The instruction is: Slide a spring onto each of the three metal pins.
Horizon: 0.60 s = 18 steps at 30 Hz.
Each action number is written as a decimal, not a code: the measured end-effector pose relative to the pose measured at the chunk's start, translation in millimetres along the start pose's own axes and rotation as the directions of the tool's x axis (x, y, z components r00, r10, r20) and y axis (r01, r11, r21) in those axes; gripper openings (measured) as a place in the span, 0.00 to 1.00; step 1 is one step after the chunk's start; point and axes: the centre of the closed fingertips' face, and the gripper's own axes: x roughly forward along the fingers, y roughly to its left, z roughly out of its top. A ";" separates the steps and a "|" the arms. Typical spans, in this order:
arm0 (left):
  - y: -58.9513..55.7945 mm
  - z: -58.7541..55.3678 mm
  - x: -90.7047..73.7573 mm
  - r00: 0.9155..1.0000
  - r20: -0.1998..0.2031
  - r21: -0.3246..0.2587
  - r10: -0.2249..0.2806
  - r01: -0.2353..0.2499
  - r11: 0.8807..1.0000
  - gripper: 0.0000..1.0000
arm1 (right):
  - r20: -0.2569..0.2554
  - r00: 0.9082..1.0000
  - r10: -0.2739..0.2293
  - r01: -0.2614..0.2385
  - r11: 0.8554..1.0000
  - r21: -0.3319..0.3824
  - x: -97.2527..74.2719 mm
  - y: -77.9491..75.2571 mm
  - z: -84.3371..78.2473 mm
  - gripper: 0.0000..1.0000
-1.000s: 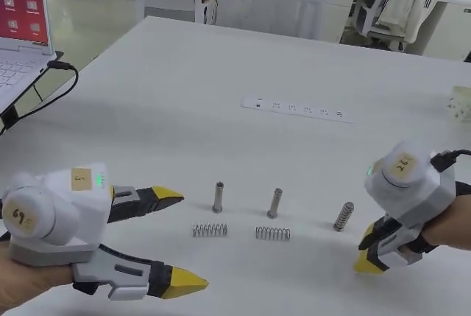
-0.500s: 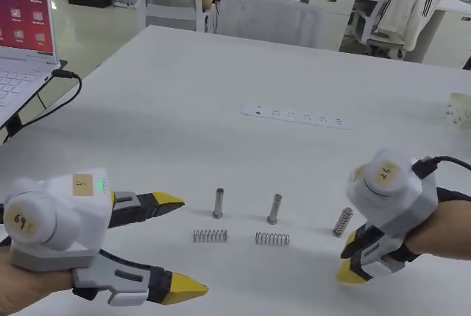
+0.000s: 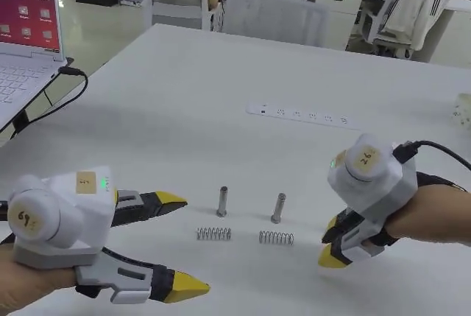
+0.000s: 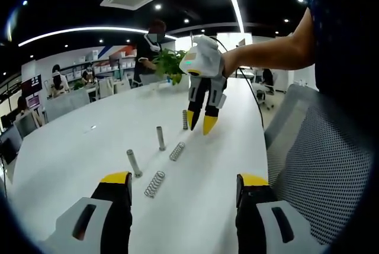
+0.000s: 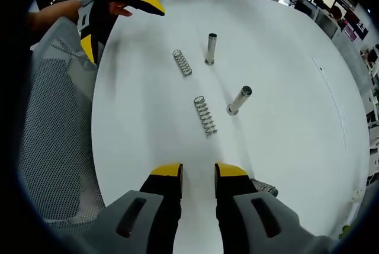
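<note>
Two bare metal pins (image 3: 222, 201) (image 3: 278, 208) stand upright on the white table (image 3: 184, 95). In front of each lies a loose spring (image 3: 213, 234) (image 3: 276, 238). A third pin wearing a spring (image 4: 185, 119) stands further right; in the right gripper view this sprung pin (image 5: 263, 187) peeks out beside one finger. My right gripper (image 3: 333, 241) hovers just right of the middle spring, jaws a little apart and holding nothing; its own view shows the right gripper (image 5: 199, 170) above the table. My left gripper (image 3: 179, 242) rests wide open at the front left, with nothing between its jaws.
A white power strip (image 3: 302, 116) lies across the table's middle. A laptop (image 3: 22, 29) with a black cable (image 3: 51, 102) sits at the far left. Office chairs (image 3: 272, 18) line the far edge. A mesh chair (image 4: 320, 165) stands beside the table.
My right gripper has moved left toward the middle spring and now covers the sprung pin in the head view. The left gripper has hardly moved.
</note>
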 end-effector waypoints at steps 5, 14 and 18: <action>-0.7 -0.3 0.6 1.000 0.002 -0.004 -0.001 0.001 1.000 0.67 | 0.019 1.000 -0.001 0.001 1.000 -0.024 2.7 -3.1 16.0 0.20; -1.1 0.1 1.2 1.000 0.005 -0.010 -0.002 0.002 1.000 0.67 | 0.028 1.000 0.012 -0.011 0.999 -0.051 16.1 -5.6 32.6 0.19; -1.8 -0.6 1.6 1.000 0.005 -0.014 -0.004 0.005 1.000 0.67 | 0.034 0.999 0.017 -0.015 0.998 -0.062 21.2 -4.9 38.1 0.19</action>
